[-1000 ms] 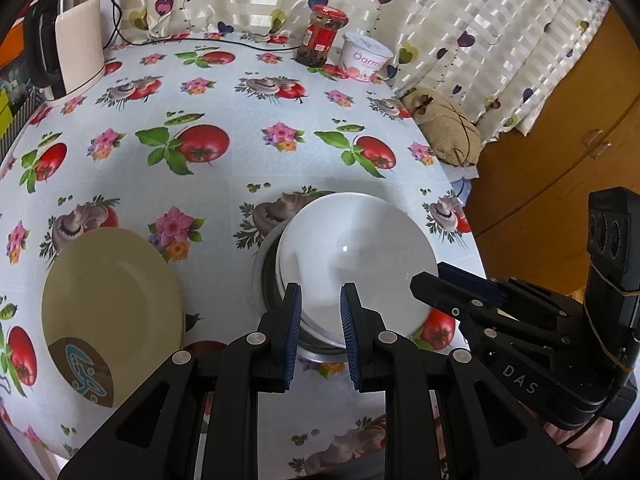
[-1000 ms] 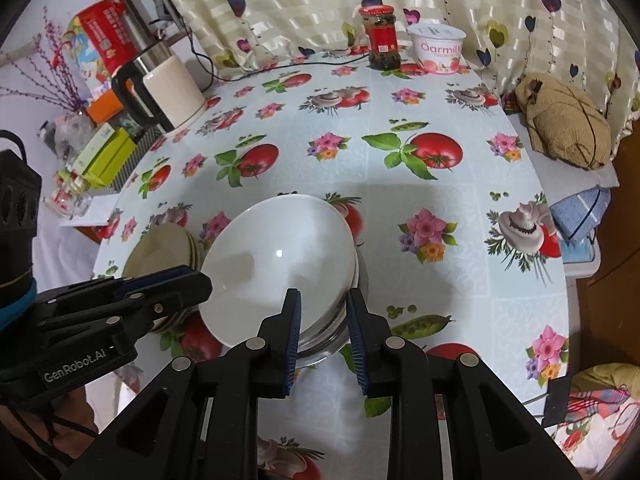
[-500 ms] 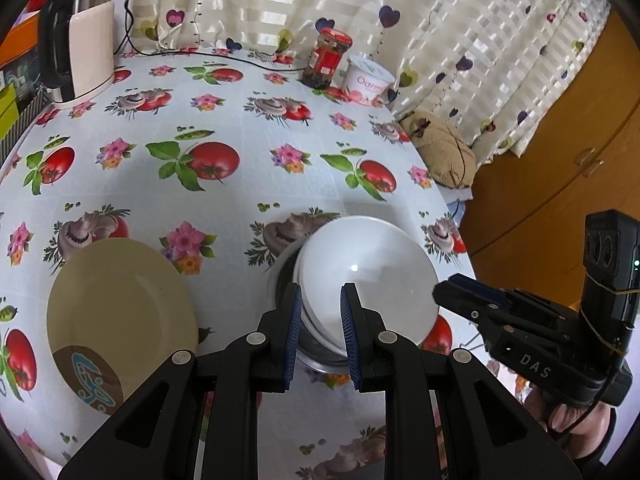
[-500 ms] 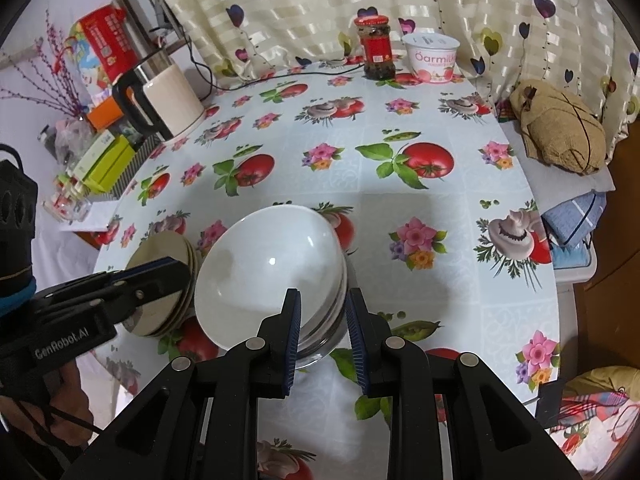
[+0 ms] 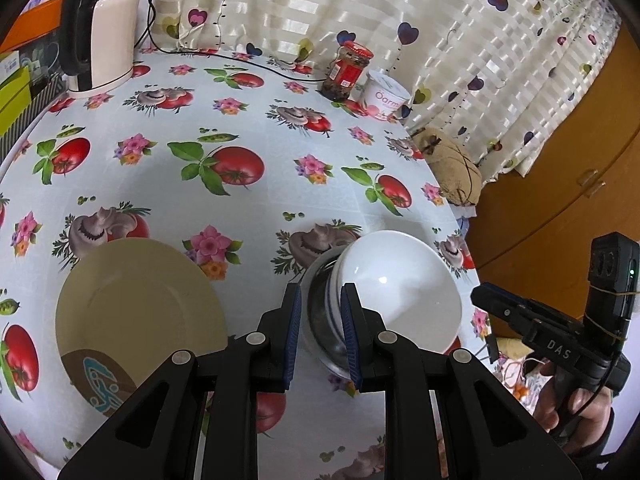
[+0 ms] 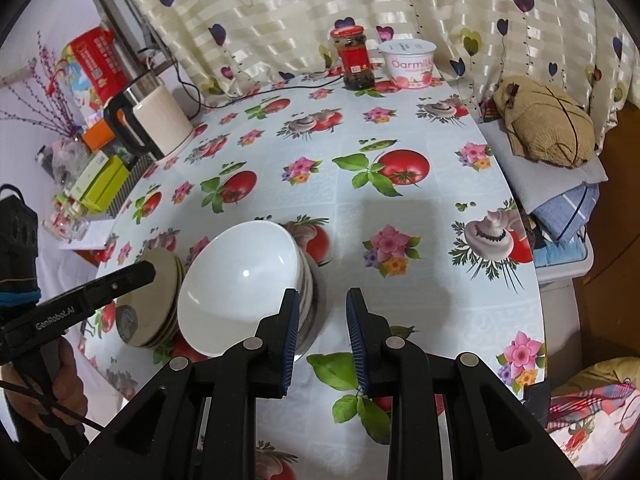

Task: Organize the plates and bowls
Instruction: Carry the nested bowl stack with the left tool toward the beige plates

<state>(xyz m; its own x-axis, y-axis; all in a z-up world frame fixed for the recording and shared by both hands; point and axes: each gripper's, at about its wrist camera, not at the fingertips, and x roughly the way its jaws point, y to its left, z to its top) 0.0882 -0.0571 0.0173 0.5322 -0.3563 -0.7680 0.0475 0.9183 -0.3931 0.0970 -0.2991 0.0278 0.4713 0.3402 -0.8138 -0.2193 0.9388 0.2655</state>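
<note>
While both claws hang tilted down over the near edge of the table (image 5: 280,184), which is covered in a pale oilcloth printed with tomatoes, mushrooms and flowers, neither one has hold of anything. The left claw (image 5: 320,292) has its blue-padded jaws a narrow gap apart with nothing pressed between them. The right wrist camera shows its tip over the edge of the plates, just beside the bowls and not touching them. The right claw (image 6: 323,294) also has its jaws slightly parted and empty. One black finger crosses in front of the bowls' near side, and bare oilcloth shows through the gap.

Between the two claws stands a stack of bowls. A glossy white ceramic bowl (image 5: 400,292) sits on top, nested in other white bowls, one with blue stripes, and a shiny steel bowl (image 5: 320,320) is at the bottom. Just beside it, towards the left claw, lies a low pile of round beige plates (image 5: 136,300) with a brown and teal mark on the top one's rim.

Well apart, at the far edge by the heart-print curtain (image 5: 440,20), stand a red-lidded glass jar (image 5: 348,68) and a white plastic tub (image 5: 386,96), close together. A cream and black electric kettle (image 5: 104,32) occupies the far left corner. A person's hand (image 5: 576,412) grips the right claw's handle.
</note>
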